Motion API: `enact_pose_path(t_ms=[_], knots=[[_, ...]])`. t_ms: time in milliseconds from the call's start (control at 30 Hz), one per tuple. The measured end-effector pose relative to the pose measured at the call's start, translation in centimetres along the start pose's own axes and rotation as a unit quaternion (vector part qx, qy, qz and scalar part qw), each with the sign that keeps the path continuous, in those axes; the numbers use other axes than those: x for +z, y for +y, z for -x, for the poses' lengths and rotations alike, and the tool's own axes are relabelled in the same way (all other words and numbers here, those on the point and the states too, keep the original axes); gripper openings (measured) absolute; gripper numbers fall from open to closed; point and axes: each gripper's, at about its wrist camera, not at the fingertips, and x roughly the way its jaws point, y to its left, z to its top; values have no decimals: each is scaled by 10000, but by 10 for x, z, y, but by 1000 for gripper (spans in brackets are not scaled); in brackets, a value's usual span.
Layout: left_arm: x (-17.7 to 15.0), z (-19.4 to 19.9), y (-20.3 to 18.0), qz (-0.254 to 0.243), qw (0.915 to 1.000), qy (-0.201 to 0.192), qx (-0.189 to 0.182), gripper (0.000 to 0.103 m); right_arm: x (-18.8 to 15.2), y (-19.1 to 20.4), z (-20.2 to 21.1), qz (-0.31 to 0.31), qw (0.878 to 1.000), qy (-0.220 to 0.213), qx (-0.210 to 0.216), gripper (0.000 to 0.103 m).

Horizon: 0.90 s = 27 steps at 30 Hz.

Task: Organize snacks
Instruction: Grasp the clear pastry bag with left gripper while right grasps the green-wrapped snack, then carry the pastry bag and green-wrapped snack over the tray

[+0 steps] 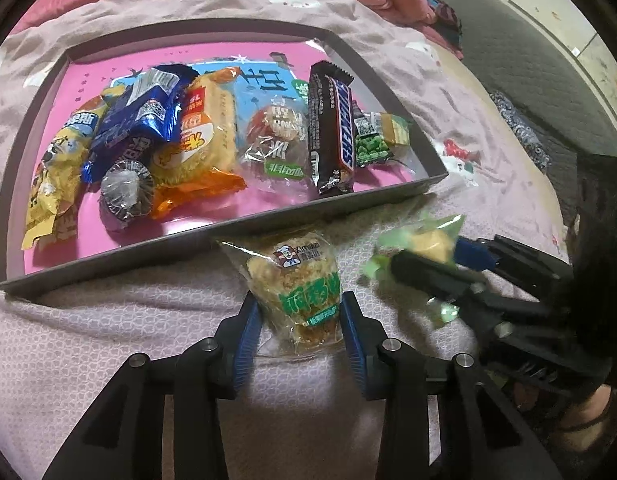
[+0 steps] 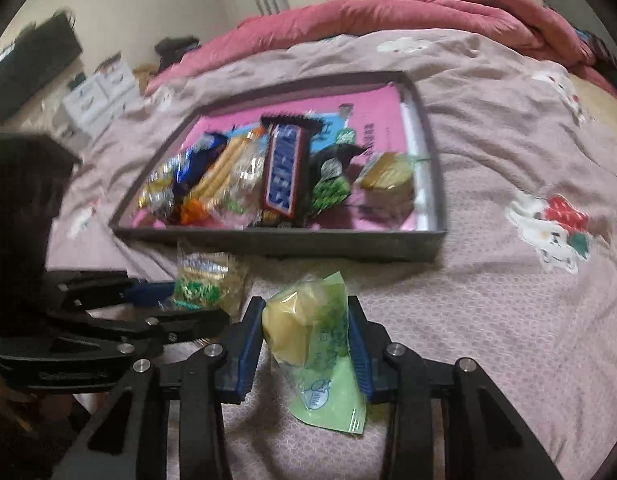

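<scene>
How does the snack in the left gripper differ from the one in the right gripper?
The left gripper pinches a clear pack of brown crumbly cake with bold green lettering; the right gripper pinches a pale green pack holding a smooth yellow pastry. Both are single wrapped snacks, gripped across the middle, outside the tray.

Dim indoor light, fisheye-bent edges; the right wrist view seems motion-blurred.

The tray [image 1: 228, 228] lies on the bedspread [image 1: 108, 320], snacks inside; two packets apparently just before it.
</scene>
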Motion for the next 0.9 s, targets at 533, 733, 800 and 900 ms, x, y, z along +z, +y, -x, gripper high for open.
enact_pose_path(t_ms=[533,733,800,900], knots=[[14,67,7,164,9968,-785,4,39,29,-4,39,-391,9952,-841,314,40],[24,87,35,436,9925,-1100,314,39,43,-6,43,-446,9933,-1023,299,40],[26,93,50,566,9900,-1189,497,39,48,-8,42,-471,9929,-1058,282,40],[28,96,65,745,9878,-1249,562,39,52,-10,39,-508,9926,-1077,252,40]])
